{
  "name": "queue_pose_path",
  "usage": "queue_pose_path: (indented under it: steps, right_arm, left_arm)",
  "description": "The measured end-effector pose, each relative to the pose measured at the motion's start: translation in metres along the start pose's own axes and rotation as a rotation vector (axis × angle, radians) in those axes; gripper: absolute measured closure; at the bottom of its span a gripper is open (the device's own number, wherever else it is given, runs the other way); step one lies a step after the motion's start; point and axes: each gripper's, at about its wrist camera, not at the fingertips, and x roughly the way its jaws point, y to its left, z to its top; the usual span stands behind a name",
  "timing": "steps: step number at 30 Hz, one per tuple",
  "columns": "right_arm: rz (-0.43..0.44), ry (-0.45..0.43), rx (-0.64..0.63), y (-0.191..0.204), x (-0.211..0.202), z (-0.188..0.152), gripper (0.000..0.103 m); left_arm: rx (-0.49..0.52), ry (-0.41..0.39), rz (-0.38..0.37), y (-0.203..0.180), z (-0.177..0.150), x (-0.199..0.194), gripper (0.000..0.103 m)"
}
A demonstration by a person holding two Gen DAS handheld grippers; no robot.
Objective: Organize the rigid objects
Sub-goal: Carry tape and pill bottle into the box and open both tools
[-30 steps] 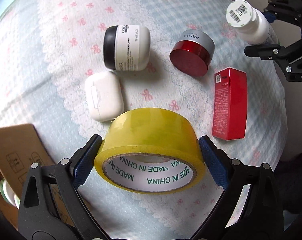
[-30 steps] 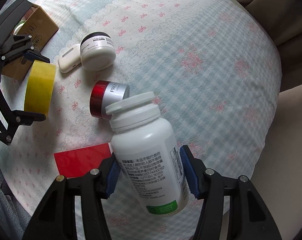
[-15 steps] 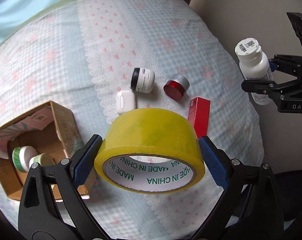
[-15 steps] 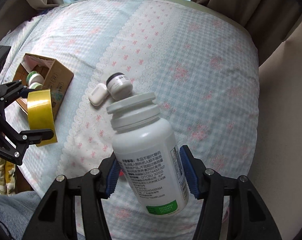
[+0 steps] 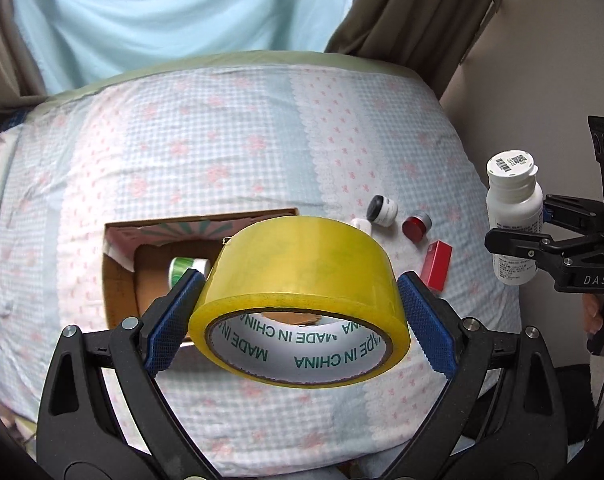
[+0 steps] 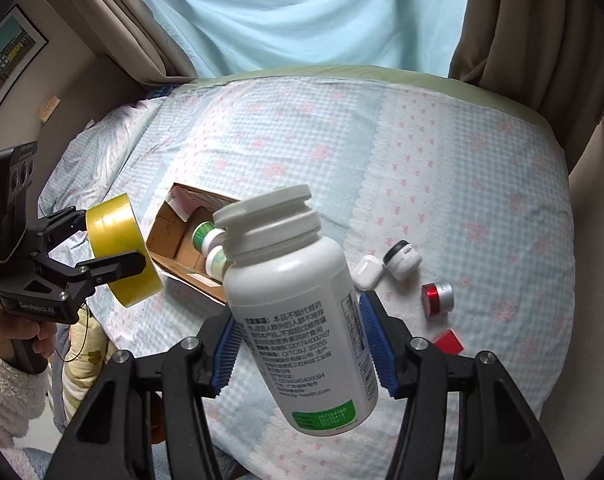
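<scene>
My left gripper (image 5: 297, 316) is shut on a yellow tape roll (image 5: 302, 276) and holds it in the air above the bed, in front of an open cardboard box (image 5: 119, 276). It also shows in the right wrist view (image 6: 101, 244) with the tape (image 6: 117, 248). My right gripper (image 6: 302, 344) is shut on a white pill bottle (image 6: 297, 304), held high; it shows at the right of the left wrist view (image 5: 512, 204). The box (image 6: 173, 232) holds green-and-white jars (image 6: 205, 236).
On the bed (image 5: 241, 140) to the right of the box lie a white earbud case (image 6: 368, 272), a white jar with a black lid (image 6: 402, 258), a red-and-silver jar (image 6: 438, 298) and a red carton (image 5: 436, 266). Curtains and a wall stand behind.
Both grippers have risen far above the bed with their objects. The left view has swung left, so the box now lies right behind the tape.
</scene>
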Motion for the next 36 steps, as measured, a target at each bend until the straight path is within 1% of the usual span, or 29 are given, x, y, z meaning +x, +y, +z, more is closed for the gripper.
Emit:
queue_pose_path:
  steps: [3, 7, 11, 15, 19, 24, 31, 33, 36]
  right_arm:
    - [0.025, -0.007, 0.009, 0.039, 0.014, 0.007, 0.050]
    - [0.052, -0.018, 0.067, 0.081, 0.038, 0.014, 0.050]
    - [0.045, -0.024, 0.166, 0.116, 0.065, 0.019, 0.050]
    - [0.016, -0.015, 0.283, 0.139, 0.101, 0.022, 0.050]
    - [-0.007, -0.002, 0.392, 0.146, 0.134, 0.019, 0.050]
    - [-0.064, 0.052, 0.463, 0.142, 0.177, 0.014, 0.050]
    - [-0.110, 0.109, 0.479, 0.121, 0.230, 0.017, 0.050]
    - [-0.114, 0.128, 0.491, 0.112, 0.244, 0.017, 0.050]
    - [-0.108, 0.148, 0.502, 0.104, 0.261, 0.018, 0.050]
  left_arm:
    - [-0.034, 0.000, 0.008, 0.043, -0.005, -0.010, 0.008]
    - [-0.065, 0.028, -0.008, 0.102, -0.010, -0.007, 0.008]
    - [-0.086, 0.078, -0.031, 0.155, -0.013, 0.014, 0.008]
    - [-0.070, 0.134, -0.019, 0.190, -0.017, 0.046, 0.008]
    - [-0.059, 0.200, -0.026, 0.208, -0.020, 0.084, 0.008]
    - [-0.075, 0.275, -0.036, 0.217, -0.019, 0.128, 0.008]
    - [-0.025, 0.357, 0.006, 0.211, -0.010, 0.182, 0.009]
    - [0.000, 0.357, 0.030, 0.210, -0.006, 0.190, 0.009]
    - [-0.004, 0.377, 0.033, 0.215, -0.001, 0.199, 0.010]
